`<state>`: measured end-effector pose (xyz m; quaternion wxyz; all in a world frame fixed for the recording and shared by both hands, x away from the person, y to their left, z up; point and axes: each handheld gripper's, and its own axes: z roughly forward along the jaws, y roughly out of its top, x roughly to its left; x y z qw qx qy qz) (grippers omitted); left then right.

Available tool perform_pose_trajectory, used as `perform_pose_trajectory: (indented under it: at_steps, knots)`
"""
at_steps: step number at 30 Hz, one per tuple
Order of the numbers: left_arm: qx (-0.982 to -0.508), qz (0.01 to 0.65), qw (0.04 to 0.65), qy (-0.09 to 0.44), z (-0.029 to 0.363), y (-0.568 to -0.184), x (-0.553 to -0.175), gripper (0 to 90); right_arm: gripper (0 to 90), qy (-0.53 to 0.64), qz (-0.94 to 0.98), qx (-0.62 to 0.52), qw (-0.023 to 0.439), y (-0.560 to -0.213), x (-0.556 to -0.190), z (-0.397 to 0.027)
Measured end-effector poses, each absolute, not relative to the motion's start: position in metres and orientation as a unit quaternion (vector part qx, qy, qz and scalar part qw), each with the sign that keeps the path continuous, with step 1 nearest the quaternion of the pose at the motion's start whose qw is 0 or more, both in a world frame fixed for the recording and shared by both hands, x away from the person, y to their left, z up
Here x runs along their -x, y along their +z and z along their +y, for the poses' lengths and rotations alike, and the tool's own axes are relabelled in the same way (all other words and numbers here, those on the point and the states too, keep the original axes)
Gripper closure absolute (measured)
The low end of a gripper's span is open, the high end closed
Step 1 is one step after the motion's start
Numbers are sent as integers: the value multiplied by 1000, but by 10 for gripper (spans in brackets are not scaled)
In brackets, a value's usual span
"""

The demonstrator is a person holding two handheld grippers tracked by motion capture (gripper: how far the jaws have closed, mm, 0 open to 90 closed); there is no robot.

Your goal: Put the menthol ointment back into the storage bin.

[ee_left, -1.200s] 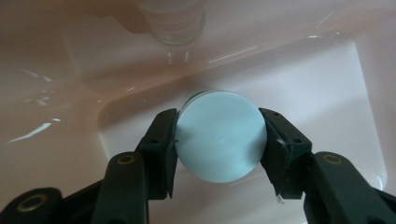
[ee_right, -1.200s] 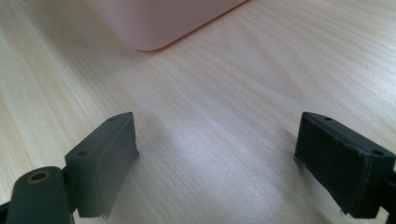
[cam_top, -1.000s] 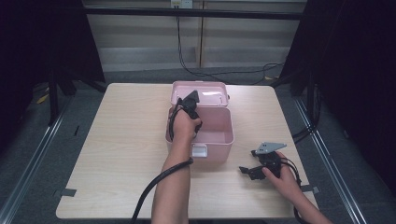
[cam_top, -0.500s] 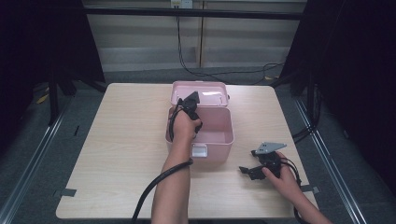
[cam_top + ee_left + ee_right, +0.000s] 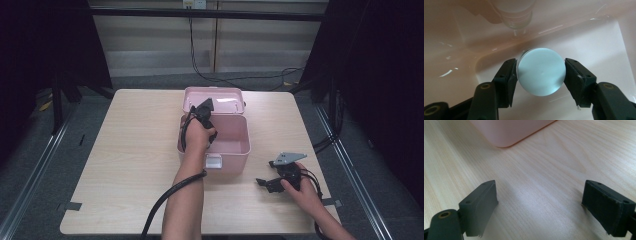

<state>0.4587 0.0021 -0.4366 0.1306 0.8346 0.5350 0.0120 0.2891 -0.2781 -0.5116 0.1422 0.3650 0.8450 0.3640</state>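
High view: the left gripper is held down into an open pink box near the middle of the wooden table, its lid tipped back behind it. Left gripper view: a round pale-blue disc (a cap or lid, it cannot be told which) is seen between the two black jaws on the box's floor. The jaws have just been opening, and a thin gap is seen at the right pad, so the disc is no longer pinched. A clear bottle lies beyond it. The right gripper is rested on the table just beside the box, its jaws spread wide with nothing between them.
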Motion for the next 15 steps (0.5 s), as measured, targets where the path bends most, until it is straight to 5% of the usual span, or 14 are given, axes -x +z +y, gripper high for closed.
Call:
perform_pose_trajectory:
  at_steps: [15]
  knots:
    - [-842,524,127,5,2,-424,-458,362,121,364,845,-365,142,-512,-289,-278]
